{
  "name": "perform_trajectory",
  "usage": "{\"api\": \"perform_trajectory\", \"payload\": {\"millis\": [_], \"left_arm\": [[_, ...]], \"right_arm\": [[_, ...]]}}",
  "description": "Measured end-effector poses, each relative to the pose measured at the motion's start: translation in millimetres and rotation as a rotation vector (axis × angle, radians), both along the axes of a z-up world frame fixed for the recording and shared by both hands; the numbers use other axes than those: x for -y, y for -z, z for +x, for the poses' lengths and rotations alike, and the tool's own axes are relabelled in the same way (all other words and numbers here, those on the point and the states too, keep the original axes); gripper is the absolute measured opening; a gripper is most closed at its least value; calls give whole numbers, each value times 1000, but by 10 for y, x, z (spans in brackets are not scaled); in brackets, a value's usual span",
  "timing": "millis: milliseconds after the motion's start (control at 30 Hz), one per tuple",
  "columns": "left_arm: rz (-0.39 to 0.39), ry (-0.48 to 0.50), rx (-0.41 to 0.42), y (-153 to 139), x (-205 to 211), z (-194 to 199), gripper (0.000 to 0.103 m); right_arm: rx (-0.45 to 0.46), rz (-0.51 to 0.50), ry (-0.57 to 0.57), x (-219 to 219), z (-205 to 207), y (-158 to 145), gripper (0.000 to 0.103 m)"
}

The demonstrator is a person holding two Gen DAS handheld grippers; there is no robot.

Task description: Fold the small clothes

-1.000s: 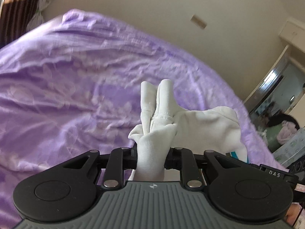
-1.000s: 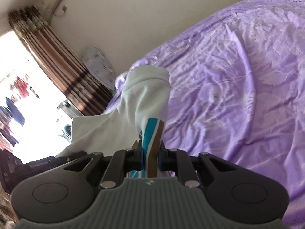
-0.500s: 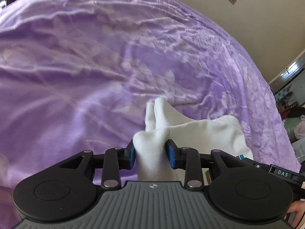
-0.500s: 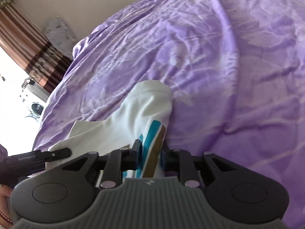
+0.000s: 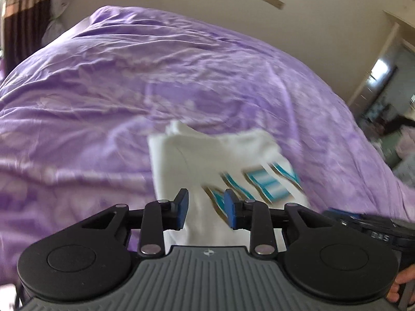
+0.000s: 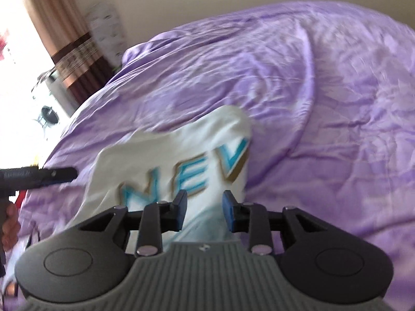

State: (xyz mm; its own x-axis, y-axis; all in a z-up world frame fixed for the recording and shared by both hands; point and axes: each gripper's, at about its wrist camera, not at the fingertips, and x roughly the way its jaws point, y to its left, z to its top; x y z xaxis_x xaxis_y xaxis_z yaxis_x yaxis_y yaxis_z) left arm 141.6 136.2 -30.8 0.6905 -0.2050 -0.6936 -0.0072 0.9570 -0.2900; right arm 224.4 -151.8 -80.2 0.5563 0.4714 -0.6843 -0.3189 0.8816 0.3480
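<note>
A small white garment (image 5: 207,155) with teal and gold letters lies folded flat on the purple bedspread (image 5: 103,90). It also shows in the right wrist view (image 6: 181,160). My left gripper (image 5: 206,208) is open over its near edge, with the cloth loose between the jaws. My right gripper (image 6: 203,210) is open over the garment's near right corner and holds nothing. The left gripper's fingers (image 6: 49,176) reach in from the left in the right wrist view, beside the garment's left edge.
The purple bedspread (image 6: 324,90) covers the whole bed. A striped brown curtain (image 6: 67,41) and a bright window are at the far left. A beige wall (image 5: 207,5) is behind the bed and a doorway (image 5: 381,90) at the right.
Both grippers have opened and let go of the garment. It now lies flat on the bedspread with its lettering up, where before it hung bunched from the jaws.
</note>
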Motion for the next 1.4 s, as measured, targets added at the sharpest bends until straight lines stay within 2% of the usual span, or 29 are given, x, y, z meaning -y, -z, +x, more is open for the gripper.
{"api": "perform_trajectory", "payload": {"millis": [100, 200, 333, 433, 600, 700, 800, 933, 1067, 1200, 1233, 1300, 1367, 1400], "left_arm": [[26, 29, -2, 16, 159, -295, 31], [86, 23, -10, 108, 272, -517, 30], [106, 3, -62, 326, 317, -630, 28], [161, -4, -95, 506, 356, -611, 23], [141, -25, -163, 703, 289, -569, 16], [130, -33, -177, 810, 245, -550, 13], [131, -31, -182, 854, 235, -552, 12], [135, -30, -176, 822, 237, -586, 12], [170, -23, -145, 707, 301, -656, 12], [228, -34, -70, 466, 375, -773, 22], [254, -36, -44, 374, 403, -812, 27], [286, -44, -15, 189, 452, -876, 30], [283, -65, 21, 4, 477, -965, 31], [281, -83, 41, -94, 483, -1023, 33]], "right_arm": [[33, -36, -39, -74, -374, -50, 29], [49, -95, -43, -107, -704, -17, 30], [34, -130, -39, -83, -952, 120, 30], [49, -162, -32, -92, -1009, 242, 30], [23, -189, -40, -143, -989, 471, 30], [17, -180, -41, -116, -997, 628, 30], [41, -215, -58, -173, -1020, 738, 30], [39, -213, -59, -171, -1008, 748, 30], [46, -211, -61, -171, -1022, 682, 30], [70, -213, -60, -162, -1077, 554, 31], [81, -220, -63, -173, -1097, 493, 37], [99, -227, -63, -176, -1137, 368, 46], [142, -208, -59, -155, -1204, 175, 49], [167, -193, -57, -137, -1241, 66, 56]]}}
